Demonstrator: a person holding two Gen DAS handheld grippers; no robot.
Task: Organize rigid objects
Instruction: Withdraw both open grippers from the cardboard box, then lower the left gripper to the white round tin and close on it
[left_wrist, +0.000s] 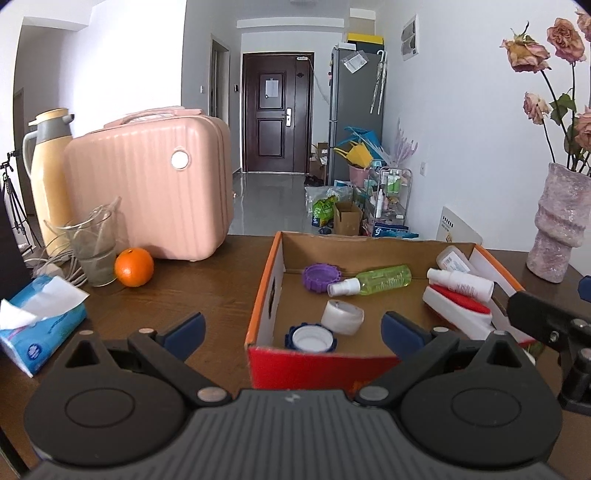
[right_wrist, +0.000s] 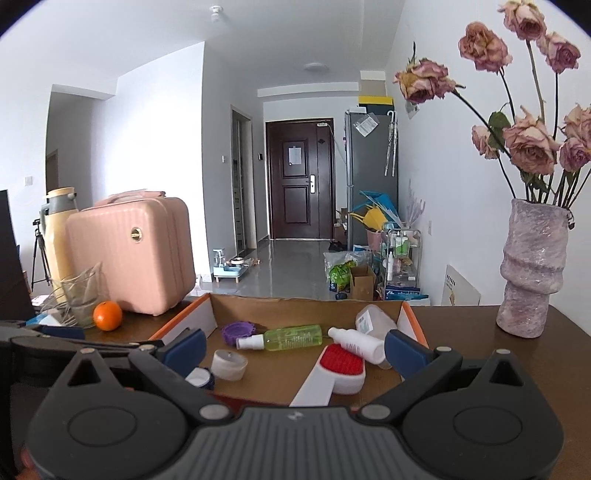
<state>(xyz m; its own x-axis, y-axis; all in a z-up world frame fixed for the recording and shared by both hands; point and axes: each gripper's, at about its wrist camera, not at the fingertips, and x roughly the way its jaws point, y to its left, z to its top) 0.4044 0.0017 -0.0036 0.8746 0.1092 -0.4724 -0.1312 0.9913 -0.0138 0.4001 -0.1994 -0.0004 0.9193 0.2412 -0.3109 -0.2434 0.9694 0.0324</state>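
Both spread wide and empty: left gripper (left_wrist: 291, 325) over the cardboard box's (left_wrist: 264, 295) near-left corner, right gripper (right_wrist: 295, 345) above its near edge. Gathered inside (apparently for tidiness): green spray bottle (left_wrist: 384, 278), white bottle (left_wrist: 461, 282), red brush (right_wrist: 341, 363), tape roll (left_wrist: 341, 316), caps.

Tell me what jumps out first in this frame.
The pink suitcase stands at the table's back left, with an orange in front of it. A cardboard box in the middle holds bottles, caps and a red brush. Dried roses in a vase stand at right.
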